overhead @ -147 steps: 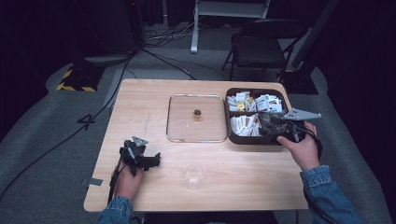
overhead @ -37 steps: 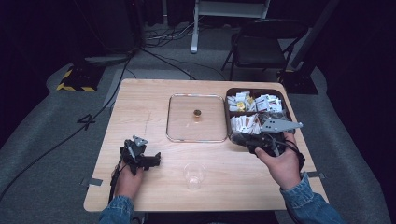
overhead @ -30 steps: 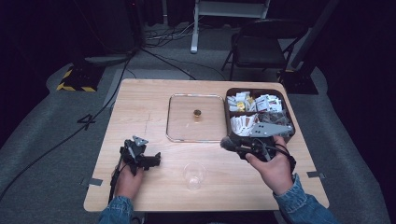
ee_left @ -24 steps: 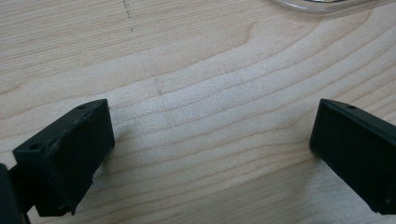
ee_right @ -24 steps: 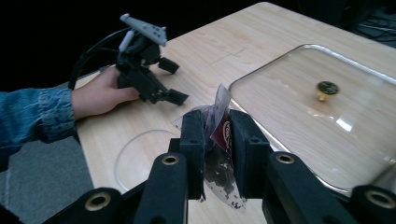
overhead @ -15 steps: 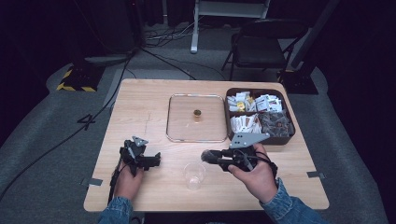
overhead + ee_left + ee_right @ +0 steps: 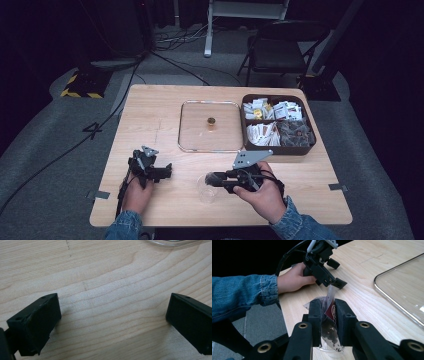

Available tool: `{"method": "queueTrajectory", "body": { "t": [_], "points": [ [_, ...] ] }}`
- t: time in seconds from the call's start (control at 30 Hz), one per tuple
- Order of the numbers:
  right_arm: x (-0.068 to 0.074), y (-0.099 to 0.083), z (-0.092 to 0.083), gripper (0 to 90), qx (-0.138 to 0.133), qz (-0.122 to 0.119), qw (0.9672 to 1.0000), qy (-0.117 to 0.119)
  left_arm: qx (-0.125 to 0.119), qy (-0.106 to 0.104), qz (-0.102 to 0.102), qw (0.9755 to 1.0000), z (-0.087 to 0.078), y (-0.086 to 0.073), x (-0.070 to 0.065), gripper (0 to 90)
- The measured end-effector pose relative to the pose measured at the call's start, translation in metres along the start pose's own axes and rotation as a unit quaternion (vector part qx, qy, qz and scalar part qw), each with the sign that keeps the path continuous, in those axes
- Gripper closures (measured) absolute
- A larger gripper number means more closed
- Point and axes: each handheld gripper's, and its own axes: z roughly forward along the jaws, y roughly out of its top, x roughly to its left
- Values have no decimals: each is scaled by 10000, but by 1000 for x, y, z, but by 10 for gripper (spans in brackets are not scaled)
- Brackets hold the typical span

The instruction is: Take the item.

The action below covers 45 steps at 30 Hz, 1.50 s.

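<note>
- Packet [image 7: 329, 322]: one small clear packet with dark bits inside and a red label, pinched between the jaws of the right hand-held gripper [image 7: 327, 315], directly above the cup.
- One clear plastic cup [image 7: 206, 188] stands near the front edge of the bench [image 7: 150, 115], between the two hands.
- Two hand-held grippers: the right one [image 7: 216, 179] is closed on the packet; the left one [image 7: 161, 173] lies on the bench at the near left with jaws wide apart and only bare wood between them.
- One clear square tray [image 7: 209, 126] sits mid-bench, with one small gold-coloured thing [image 7: 211, 121] on it.
- One dark box [image 7: 278, 125] at the far right holds many packets, too many to count.
</note>
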Motion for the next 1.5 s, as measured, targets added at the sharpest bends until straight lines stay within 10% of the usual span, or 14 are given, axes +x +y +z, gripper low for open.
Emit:
{"method": "queueTrajectory", "body": {
  "t": [0.5,0.7,1.5],
  "points": [
    [-2,-16,28,755,387,23,9992,52,-3,-3,-13,10000,0,0,0,1],
    [-1,-17,32,576,315,-59,9995,-21,-2,-4,-13,10000,0,0,0,1],
    [-34,-8,-31,358,-239,19,9974,-677,-10,-10,-21,10000,1,0,0,1]
  ]
}}
